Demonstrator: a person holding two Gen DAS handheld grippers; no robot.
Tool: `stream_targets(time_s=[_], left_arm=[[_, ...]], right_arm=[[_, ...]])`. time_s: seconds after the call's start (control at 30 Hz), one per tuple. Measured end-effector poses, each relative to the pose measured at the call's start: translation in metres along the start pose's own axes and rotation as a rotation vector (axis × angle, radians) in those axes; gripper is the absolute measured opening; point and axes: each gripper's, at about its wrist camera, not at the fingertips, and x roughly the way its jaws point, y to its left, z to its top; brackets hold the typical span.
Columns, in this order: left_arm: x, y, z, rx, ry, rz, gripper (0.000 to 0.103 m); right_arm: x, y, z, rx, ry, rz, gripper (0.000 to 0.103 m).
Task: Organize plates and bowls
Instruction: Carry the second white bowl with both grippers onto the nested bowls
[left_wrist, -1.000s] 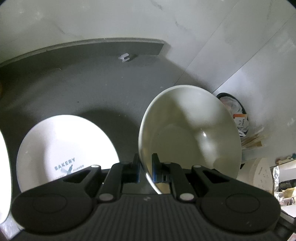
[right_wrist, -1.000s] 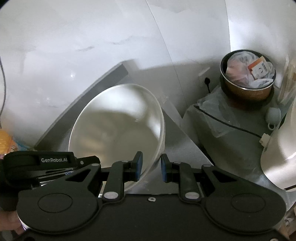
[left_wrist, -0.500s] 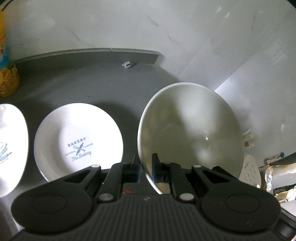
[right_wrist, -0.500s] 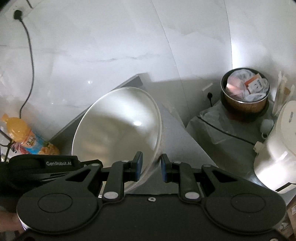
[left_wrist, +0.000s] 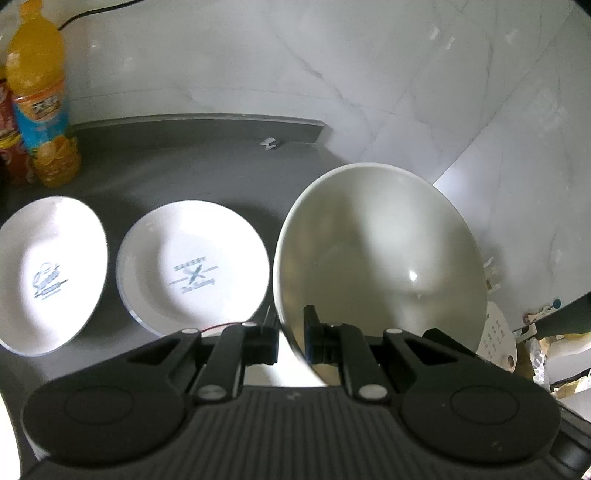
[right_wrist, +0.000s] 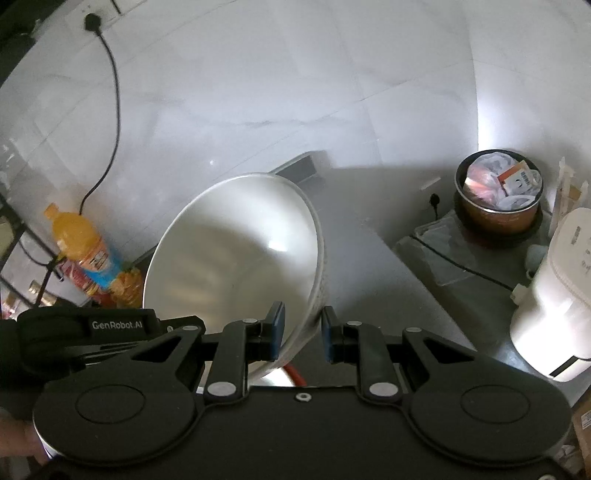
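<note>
Bowl (left_wrist: 380, 258) pinched by left tongs (left_wrist: 290, 334); right tongs (right_wrist: 303, 334) straddle its rim, plates (left_wrist: 192, 258) left-view only.

orange juice bottle (left_wrist: 38, 92), full bin (right_wrist: 498, 194), white appliance (right_wrist: 554, 306)

Two white printed plates, one (left_wrist: 50, 273) with a script logo and one (left_wrist: 192, 266) with a bakery logo, lie side by side left of one white bowl (left_wrist: 380, 254), with one orange drink bottle (left_wrist: 38, 96) behind them, and two grippers, left (left_wrist: 290, 332) and right (right_wrist: 303, 334).
</note>
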Motion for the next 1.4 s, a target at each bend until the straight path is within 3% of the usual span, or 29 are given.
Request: stream_targets(time_s=[0.5,1.4], left_arm=[[-0.015,0.04,-0.026,-0.02,0.032,0.015,0.012],[0.0,0.079,-0.056,0.114,0.214,-0.053,0.015]], right_arm=[[-0.001,0.03,-0.034,-0.004,0.046,0.015,0.021],[0.003,0.058,-0.104,0.141,0.092,-0.167,0.021]])
